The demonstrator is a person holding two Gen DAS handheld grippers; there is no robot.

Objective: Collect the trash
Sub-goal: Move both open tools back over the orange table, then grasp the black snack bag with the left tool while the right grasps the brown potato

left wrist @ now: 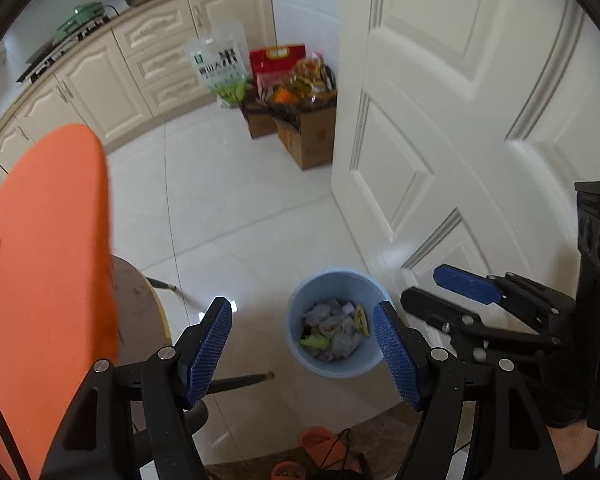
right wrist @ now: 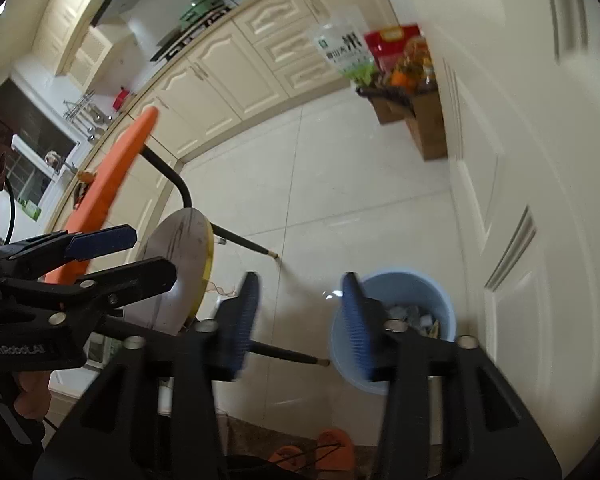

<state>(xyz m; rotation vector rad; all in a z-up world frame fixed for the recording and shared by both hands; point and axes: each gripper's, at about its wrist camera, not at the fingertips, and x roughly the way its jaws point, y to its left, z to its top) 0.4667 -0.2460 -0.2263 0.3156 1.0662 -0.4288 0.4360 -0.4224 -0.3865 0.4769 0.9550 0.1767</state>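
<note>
A light blue bin point(left wrist: 332, 368) stands on the white tiled floor beside the door, holding crumpled wrappers and paper trash point(left wrist: 332, 332). My left gripper point(left wrist: 302, 308) hovers above it, open, with nothing between its blue pads. To its right, my right gripper point(left wrist: 424, 285) is also open and empty. In the right wrist view, the right gripper point(right wrist: 300, 284) is open over the floor just left of the bin point(right wrist: 420, 276). The left gripper point(right wrist: 150, 254) shows at the left edge, held by a hand.
A white panelled door point(left wrist: 460, 120) stands close on the right. An orange tabletop point(left wrist: 48, 240) and a round stool point(left wrist: 136, 292) with black legs are on the left. Cardboard boxes point(left wrist: 312, 136) with food bags sit by cream cabinets. Orange slippers point(right wrist: 332, 452) lie below.
</note>
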